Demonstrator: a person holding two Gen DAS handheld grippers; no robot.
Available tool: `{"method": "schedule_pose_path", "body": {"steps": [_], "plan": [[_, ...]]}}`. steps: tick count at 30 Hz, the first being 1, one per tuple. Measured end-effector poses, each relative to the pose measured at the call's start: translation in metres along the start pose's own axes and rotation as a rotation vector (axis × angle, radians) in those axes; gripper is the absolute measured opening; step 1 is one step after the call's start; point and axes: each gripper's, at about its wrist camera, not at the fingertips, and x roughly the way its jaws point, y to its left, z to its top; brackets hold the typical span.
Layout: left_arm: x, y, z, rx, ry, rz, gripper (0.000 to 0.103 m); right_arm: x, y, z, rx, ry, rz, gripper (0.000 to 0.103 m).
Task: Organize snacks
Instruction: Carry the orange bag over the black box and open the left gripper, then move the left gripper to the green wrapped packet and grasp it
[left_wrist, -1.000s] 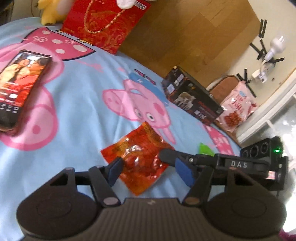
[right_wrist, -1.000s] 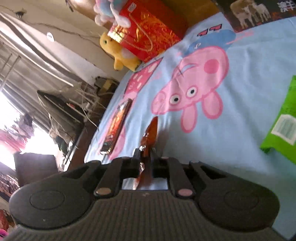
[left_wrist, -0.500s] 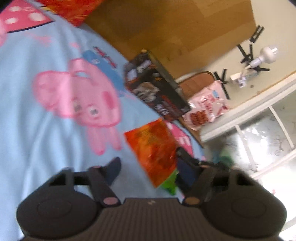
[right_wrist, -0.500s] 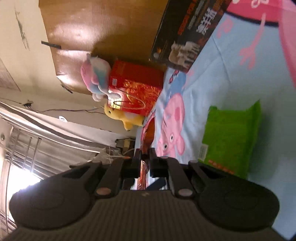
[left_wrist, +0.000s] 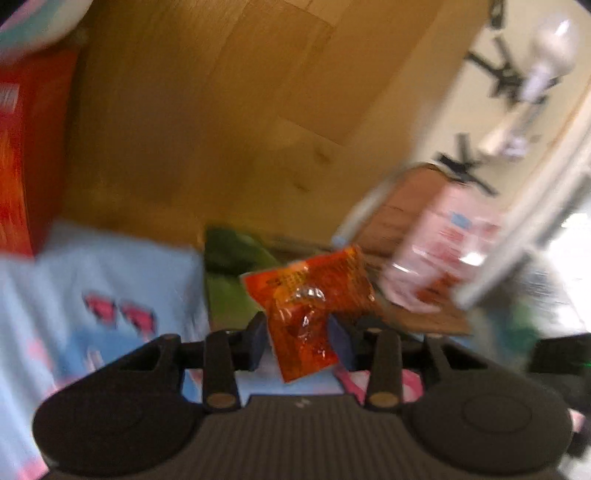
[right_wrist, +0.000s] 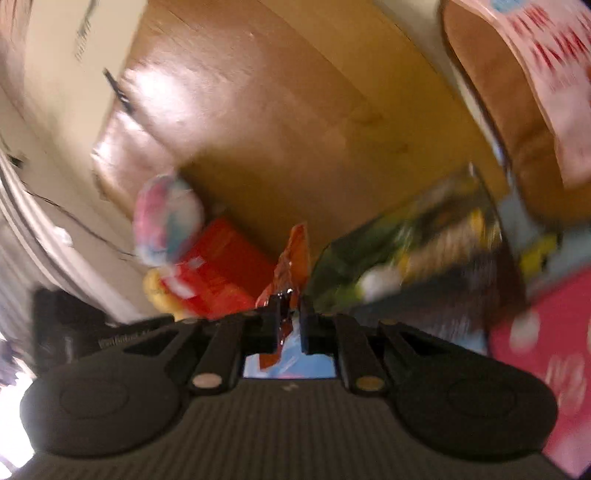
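While the right gripper (right_wrist: 288, 325) is clenching the thin edge of an orange snack packet (right_wrist: 291, 266), the packet is standing edge-on at the centre of the right wrist view, rising from between the black fingers (right_wrist: 271, 325) toward the brown wooden headboard (right_wrist: 277, 122). The left gripper (left_wrist: 297, 341) is closing its jaws, and the same kind of orange packet (left_wrist: 310, 299) is sitting between its blue pads (left_wrist: 341, 345) in the lower middle of the left wrist view; whether the pads are already pressing on the foil cannot be told, as the frame is blurred and the packet is hiding the contact.

Just behind the packet in the left wrist view, a green snack bag (left_wrist: 232, 269) is lying at centre, and a pink snack bag (left_wrist: 443, 251) is resting on a brown seat (left_wrist: 402, 206) at centre right. A blue cartoon-print blanket (left_wrist: 110, 280) is filling the lower left, and a red gift bag (left_wrist: 26, 155) is standing at the left edge.

In the right wrist view, a blurred dark box (right_wrist: 424, 258) is lying right of centre, a red bag (right_wrist: 221, 273) and a pastel plush toy (right_wrist: 166, 221) are sitting left of centre, and a pink bag (right_wrist: 546, 74) is showing at upper right.
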Motion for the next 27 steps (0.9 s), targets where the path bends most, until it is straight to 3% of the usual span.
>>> {"method": "schedule_pose_path", "body": {"steps": [2,4,6,9,11,15,20,24,27], "plan": [[0.022,-0.003,0.010,0.034,-0.002,0.118,0.036,0.026,-0.002,0.009,-0.073,0.010,-0.069,0.014],[0.041,-0.003,0.013,0.057,0.006,0.187,0.040,0.049,-0.003,0.011,-0.142,0.030,-0.144,0.020],[0.045,-0.003,0.012,0.058,0.009,0.187,0.040,0.058,-0.004,0.010,-0.205,0.041,-0.193,0.023],[0.026,-0.009,0.002,0.089,-0.040,0.200,0.048,0.044,-0.002,0.006,-0.264,-0.005,-0.218,0.040],[0.009,-0.016,-0.006,0.118,-0.061,0.209,0.049,0.024,-0.002,0.001,-0.281,-0.042,-0.226,0.041],[-0.027,-0.021,-0.045,0.150,-0.041,0.123,0.055,-0.032,-0.004,-0.026,-0.261,-0.062,-0.188,0.043],[-0.040,-0.020,-0.122,0.141,0.106,-0.013,0.063,-0.085,-0.014,-0.097,-0.215,0.035,-0.185,0.047],[-0.032,-0.016,-0.160,0.074,0.203,-0.074,0.064,-0.111,-0.019,-0.141,-0.197,0.097,-0.209,0.048],[-0.033,-0.021,-0.170,0.058,0.183,-0.065,0.065,-0.111,-0.013,-0.156,-0.208,0.120,-0.199,0.048]]}}
